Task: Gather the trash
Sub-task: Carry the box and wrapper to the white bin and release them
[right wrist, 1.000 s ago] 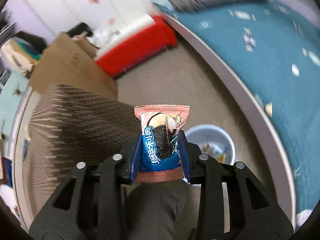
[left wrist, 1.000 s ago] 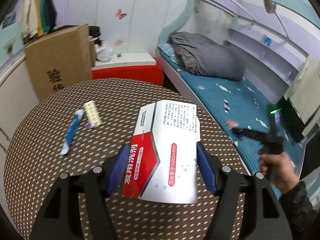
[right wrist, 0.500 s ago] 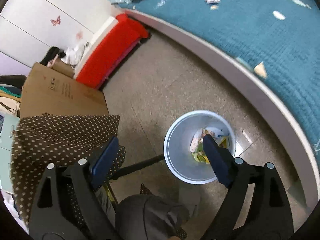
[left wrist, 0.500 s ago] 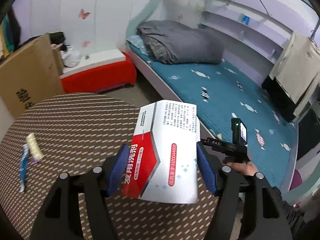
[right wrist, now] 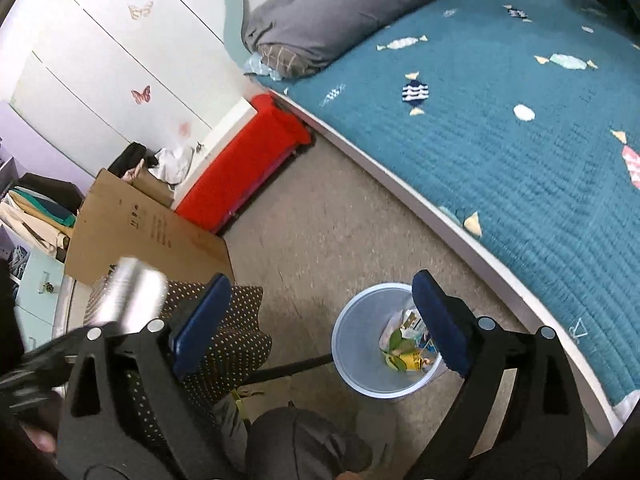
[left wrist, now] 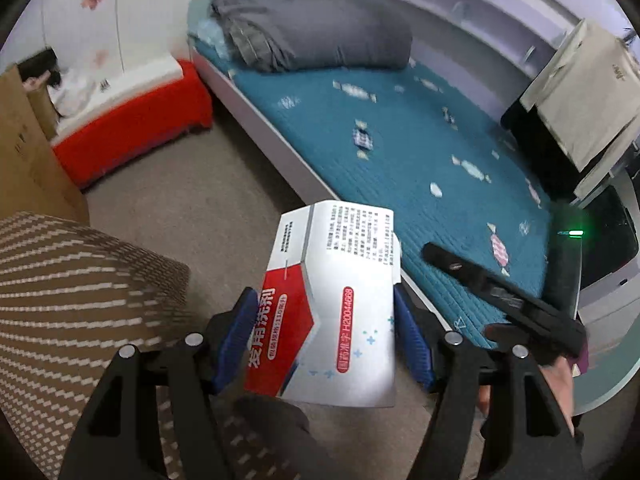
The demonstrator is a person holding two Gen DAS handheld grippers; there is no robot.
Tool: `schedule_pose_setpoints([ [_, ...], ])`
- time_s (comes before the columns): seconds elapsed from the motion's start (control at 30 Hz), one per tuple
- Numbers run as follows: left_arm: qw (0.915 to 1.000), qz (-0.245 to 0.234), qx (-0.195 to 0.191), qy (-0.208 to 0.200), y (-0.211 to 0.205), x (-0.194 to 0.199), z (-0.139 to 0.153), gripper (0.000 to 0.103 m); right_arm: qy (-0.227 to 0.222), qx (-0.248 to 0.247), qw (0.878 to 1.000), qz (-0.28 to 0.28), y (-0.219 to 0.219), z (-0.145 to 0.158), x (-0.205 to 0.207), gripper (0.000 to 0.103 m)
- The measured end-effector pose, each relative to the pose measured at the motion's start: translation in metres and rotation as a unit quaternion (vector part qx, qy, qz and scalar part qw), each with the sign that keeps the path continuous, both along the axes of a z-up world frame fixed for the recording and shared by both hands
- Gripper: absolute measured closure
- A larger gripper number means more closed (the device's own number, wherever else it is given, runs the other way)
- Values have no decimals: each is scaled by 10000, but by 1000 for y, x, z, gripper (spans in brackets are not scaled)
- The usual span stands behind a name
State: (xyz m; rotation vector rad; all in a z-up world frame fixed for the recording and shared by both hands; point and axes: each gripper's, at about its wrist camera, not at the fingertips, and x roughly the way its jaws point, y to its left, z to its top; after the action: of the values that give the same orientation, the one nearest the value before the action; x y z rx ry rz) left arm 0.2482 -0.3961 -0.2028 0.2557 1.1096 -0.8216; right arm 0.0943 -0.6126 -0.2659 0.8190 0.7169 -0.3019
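My left gripper is shut on a red and white medicine box, its blue pads pressing both sides, held over the floor past the table's edge. In the right wrist view my right gripper hangs above the floor beside a pale blue waste bin that holds wrappers. Its jaws are still opening, wide apart, with nothing between them. The left gripper and its box show blurred at the left edge of that view. The right gripper's black body and the hand holding it appear at the right of the left wrist view.
A round table with a brown dotted cloth is at the left. A bed with a teal cover borders the floor on the right. A red bench and a cardboard box stand by the wall. A person's knee is below.
The right gripper let go of the snack wrapper over the bin and its jaws spread wide. The left gripper swung with the box from above the table out over the floor.
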Motion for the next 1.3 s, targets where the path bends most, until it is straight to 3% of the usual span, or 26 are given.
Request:
schedule_pose_setpoints([
  [0.3,9962,-95,576,639,-45,24,-46,35,-52,-10,9999,-165,-11,10,-11,12],
  [0.37,9935,-8,849,753,-51,33,-58,27,-49,-14,9998,-185,-12,10,-13,12],
  [0.4,9916,-1,997,818,-56,36,-64,13,-46,-19,9998,-191,-12,11,-14,12],
  [0.5,9876,147,1243,949,-62,47,-78,11,-13,-30,9998,-193,-11,11,-16,12],
  [0.57,9878,273,1167,994,-59,50,-77,11,12,-43,9998,-171,-8,11,-15,11],
  [0.67,9918,303,888,872,-50,46,-61,11,58,-111,9998,-128,-3,14,-13,6],
  [0.93,9985,453,228,190,-3,24,3,10,-29,-364,9993,-6,28,47,-5,6],
  [1.3,9916,976,-265,-805,92,-3,76,10,-236,-861,9941,624,104,111,17,6],
])
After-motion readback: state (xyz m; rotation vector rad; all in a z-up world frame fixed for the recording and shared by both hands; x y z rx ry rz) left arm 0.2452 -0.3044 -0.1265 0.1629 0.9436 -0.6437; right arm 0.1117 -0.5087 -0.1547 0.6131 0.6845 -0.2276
